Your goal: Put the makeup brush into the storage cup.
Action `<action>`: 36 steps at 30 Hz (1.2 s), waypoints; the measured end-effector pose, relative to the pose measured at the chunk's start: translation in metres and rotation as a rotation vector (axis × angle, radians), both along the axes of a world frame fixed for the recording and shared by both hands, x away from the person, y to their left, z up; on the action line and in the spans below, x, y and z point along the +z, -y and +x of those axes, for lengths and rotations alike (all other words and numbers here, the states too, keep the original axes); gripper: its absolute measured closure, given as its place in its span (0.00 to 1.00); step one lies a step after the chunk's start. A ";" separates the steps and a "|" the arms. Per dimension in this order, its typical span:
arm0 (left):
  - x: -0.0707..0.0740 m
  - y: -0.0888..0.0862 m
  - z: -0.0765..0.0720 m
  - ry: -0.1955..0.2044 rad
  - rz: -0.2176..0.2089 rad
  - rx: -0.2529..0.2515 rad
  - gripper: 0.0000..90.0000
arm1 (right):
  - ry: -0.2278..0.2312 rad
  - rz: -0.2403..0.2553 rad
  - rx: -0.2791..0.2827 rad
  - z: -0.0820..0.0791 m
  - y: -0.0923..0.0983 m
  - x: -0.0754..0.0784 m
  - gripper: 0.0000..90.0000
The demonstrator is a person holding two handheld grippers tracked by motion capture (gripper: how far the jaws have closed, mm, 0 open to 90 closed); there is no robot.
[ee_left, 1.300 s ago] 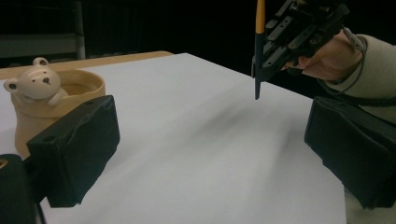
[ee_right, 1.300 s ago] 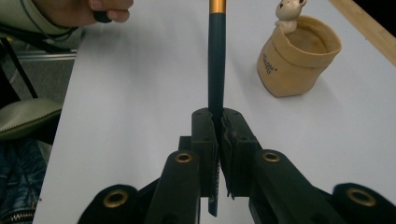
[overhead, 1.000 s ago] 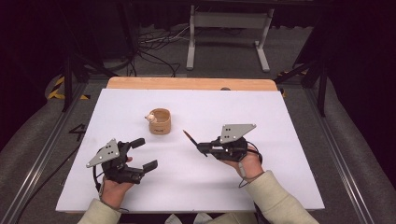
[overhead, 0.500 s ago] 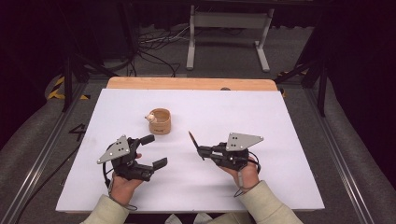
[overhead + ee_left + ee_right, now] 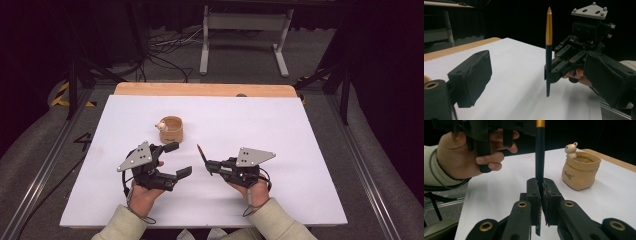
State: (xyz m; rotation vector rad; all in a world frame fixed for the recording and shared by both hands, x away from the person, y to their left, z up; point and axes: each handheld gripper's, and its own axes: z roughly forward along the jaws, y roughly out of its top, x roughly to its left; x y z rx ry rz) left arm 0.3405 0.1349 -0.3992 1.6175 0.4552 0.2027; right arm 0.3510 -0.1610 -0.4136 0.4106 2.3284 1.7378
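I'm clamping the black pen w/ gold end [image 5: 202,156] in my right gripper [image 5: 212,165], near-centre of the white table [image 5: 300,150]. My left gripper [image 5: 181,159] is gaping wide w/ nothing between the jaws, which have just been closing a bit. Tan pouch-shaped holder w/ small figure [image 5: 579,172] is sitting farther back, left of centre; its print is too blurred to read.

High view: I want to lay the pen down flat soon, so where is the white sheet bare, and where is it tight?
Bare: the white sheet right of the tan pot, out to its right edge, and the strip behind the pot. Tight: the near middle, where the right hand-held gripper clamps the pen beside the open left hand-held gripper.
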 end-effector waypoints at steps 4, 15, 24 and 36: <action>0.001 0.010 0.000 -0.002 0.006 -0.019 0.16 | 0.005 0.002 -0.001 -0.001 -0.002 -0.002 0.94; -0.003 0.029 0.003 -0.018 0.025 -0.039 0.42 | 0.007 0.020 0.001 -0.003 -0.005 -0.005 0.94; -0.002 0.034 0.000 -0.039 0.028 -0.021 0.75 | 0.018 0.019 -0.008 -0.005 -0.007 -0.006 0.94; 0.003 0.036 -0.007 -0.004 0.075 0.021 0.92 | 0.023 0.030 -0.007 -0.006 -0.007 -0.007 0.91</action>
